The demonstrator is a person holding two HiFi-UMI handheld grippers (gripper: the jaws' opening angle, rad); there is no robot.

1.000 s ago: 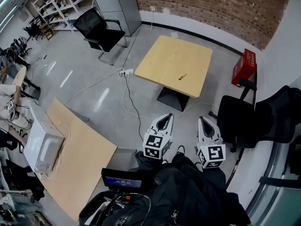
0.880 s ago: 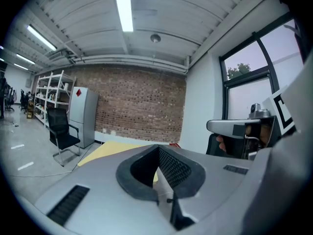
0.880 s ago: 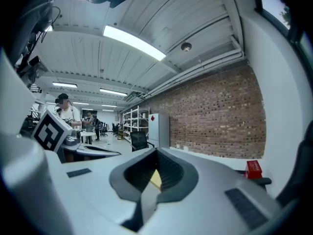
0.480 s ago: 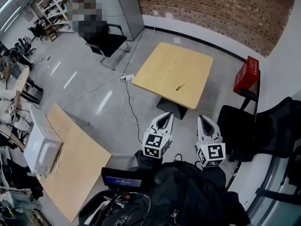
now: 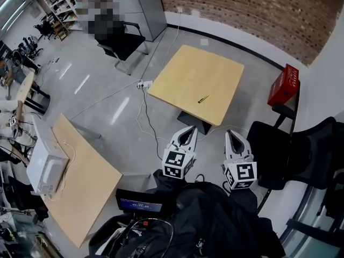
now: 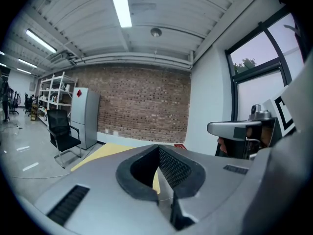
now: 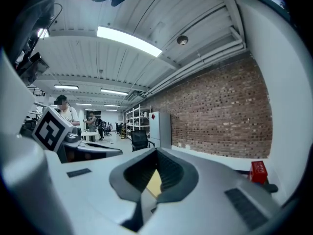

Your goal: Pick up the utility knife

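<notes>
The person has stepped a little closer over the last second: in the head view the table (image 5: 188, 74) now sits nearer the two grippers than it did, though floor still shows between them. So this is the approach, and no reach has begun. The knife (image 5: 203, 99) lies flat, alone on the near right part of the tabletop, well apart from both tools and ahead of the gap between them. The left gripper (image 5: 191, 132) and right gripper (image 5: 231, 135) are each pinched closed on nothing, with only a sliver of the yellow top showing past their pads. I'd say one must spread before it goes down.
</notes>
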